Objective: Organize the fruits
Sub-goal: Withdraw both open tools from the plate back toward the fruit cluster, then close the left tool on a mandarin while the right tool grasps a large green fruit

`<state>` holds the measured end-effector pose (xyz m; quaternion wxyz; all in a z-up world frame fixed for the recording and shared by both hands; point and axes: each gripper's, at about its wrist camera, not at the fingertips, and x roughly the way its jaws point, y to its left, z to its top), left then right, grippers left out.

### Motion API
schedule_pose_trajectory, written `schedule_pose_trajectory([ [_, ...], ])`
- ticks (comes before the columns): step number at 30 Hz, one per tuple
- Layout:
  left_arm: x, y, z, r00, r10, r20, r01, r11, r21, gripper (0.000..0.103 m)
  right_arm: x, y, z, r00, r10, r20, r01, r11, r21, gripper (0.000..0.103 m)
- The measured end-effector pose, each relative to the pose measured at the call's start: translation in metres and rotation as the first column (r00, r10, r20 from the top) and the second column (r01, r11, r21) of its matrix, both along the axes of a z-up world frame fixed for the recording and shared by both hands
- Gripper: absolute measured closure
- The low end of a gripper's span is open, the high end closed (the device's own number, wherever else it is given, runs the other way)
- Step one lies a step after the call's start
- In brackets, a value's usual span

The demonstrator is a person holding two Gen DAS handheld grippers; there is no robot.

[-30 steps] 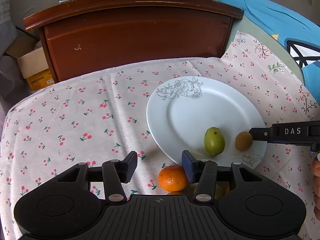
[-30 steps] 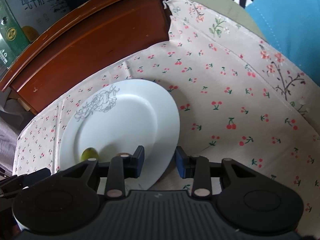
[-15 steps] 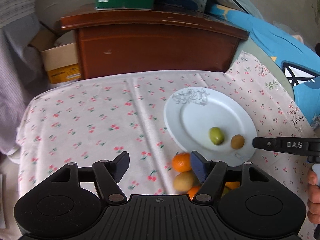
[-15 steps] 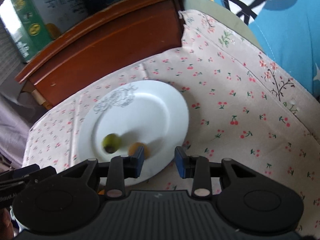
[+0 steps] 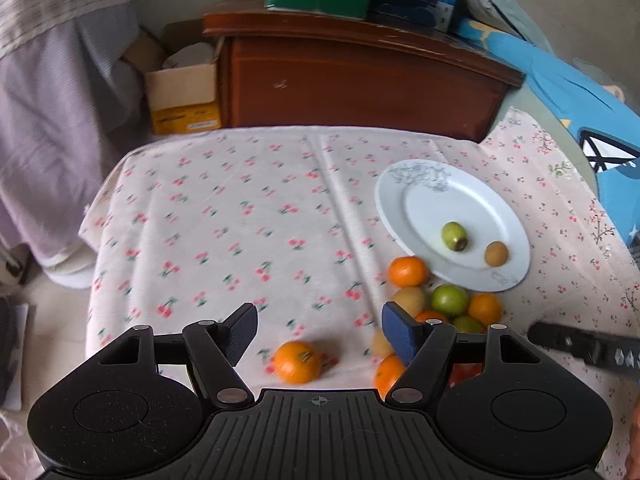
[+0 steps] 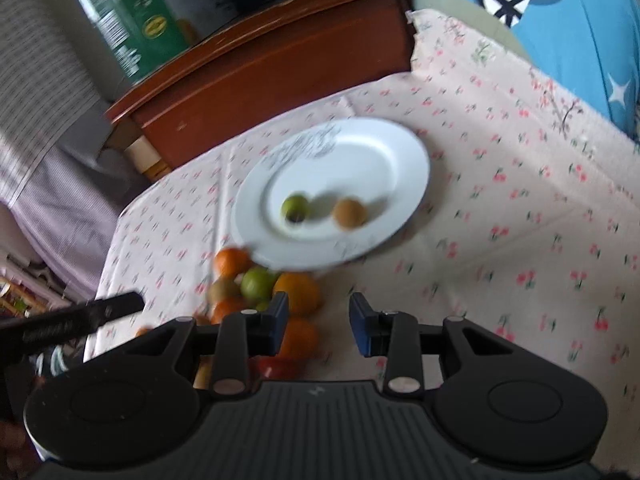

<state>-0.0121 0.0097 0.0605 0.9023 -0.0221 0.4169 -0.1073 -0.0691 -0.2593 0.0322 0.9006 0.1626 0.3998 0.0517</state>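
Fruit pile [image 5: 442, 312] sits beside the plate [image 5: 508, 220] — cabinet [image 5: 360, 76] behind.
Plate holds a green fruit [image 5: 454, 235] and brown fruit [image 5: 496, 253]; left gripper [image 5: 319, 330] has just been opening, empty — right gripper [image 6: 319, 322] narrow, empty.

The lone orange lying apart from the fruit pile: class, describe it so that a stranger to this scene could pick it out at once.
Start at the white plate on the cherry-print tablecloth; a pile of mixed fruit huddles against its near rim. Nearer the camera and left of that pile, one orange lies alone on bare cloth. Unlike the other oranges, it touches no other fruit.
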Motion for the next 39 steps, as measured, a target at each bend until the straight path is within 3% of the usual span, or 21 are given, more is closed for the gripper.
schedule_pose_trajectory([
  [8, -0.018, 0.013, -0.015, 1.0, 0.004, -0.019, -0.003, 0.999, 0.035, 0.034, -0.032, 0.031, -0.004, 0.994, 0.104, 0.014, -0.104, 0.994, -0.02, 0.068],
  [17, -0.027, 0.014, -0.029, 1.0, 0.014, -0.028, -0.013, 0.999, 0.046, 0.034, -0.05, 0.048, -0.019, 0.988, 0.154, -0.006, -0.154, 0.988, -0.023, 0.068],
  [25, -0.024, 0.012, -0.029, 1.0, 0.011, 0.03, -0.012, 0.999, 0.048, 0.035, -0.046, 0.061, -0.026, 0.983, 0.185, 0.007, -0.185, 0.981, -0.053, 0.065],
  [39, -0.013, 0.003, -0.042, 1.0, 0.003, 0.01, -0.003, 0.998, 0.055, 0.039, -0.037, 0.076, -0.036, 0.978, 0.208, 0.012, -0.205, 0.971, -0.122, 0.059],
])
